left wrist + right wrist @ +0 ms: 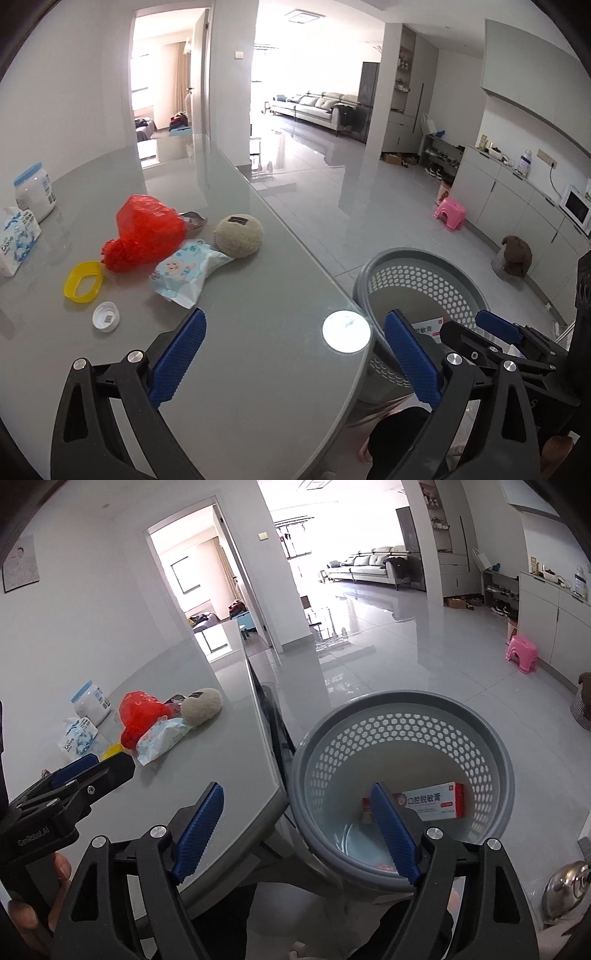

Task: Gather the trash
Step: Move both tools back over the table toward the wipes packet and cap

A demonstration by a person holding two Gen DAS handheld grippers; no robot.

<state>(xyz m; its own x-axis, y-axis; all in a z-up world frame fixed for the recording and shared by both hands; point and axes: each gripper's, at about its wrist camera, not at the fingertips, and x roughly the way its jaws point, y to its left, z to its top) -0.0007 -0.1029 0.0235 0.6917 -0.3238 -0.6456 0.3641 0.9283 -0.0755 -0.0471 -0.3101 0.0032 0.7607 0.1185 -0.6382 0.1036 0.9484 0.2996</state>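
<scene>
On the grey table (258, 369) lie a red plastic bag (146, 232), a wet-wipes pack (188, 271), a beige ball (239, 235), a yellow ring (83, 281), a white cap (106, 316) and a small foil wrapper (194, 220). A grey perforated basket (402, 786) stands on the floor by the table's edge and holds a red-and-white box (432, 800). My left gripper (295, 354) is open and empty above the table's near edge. My right gripper (299, 827) is open and empty above the basket's rim. The right gripper also shows in the left wrist view (496, 326).
A white jar (35, 192) and a tissue pack (16, 240) stand at the table's left. A pink stool (450, 213) and a brown-topped bin (513, 258) are on the tiled floor. Cabinets line the right wall. A metal lid (565, 890) lies at the lower right.
</scene>
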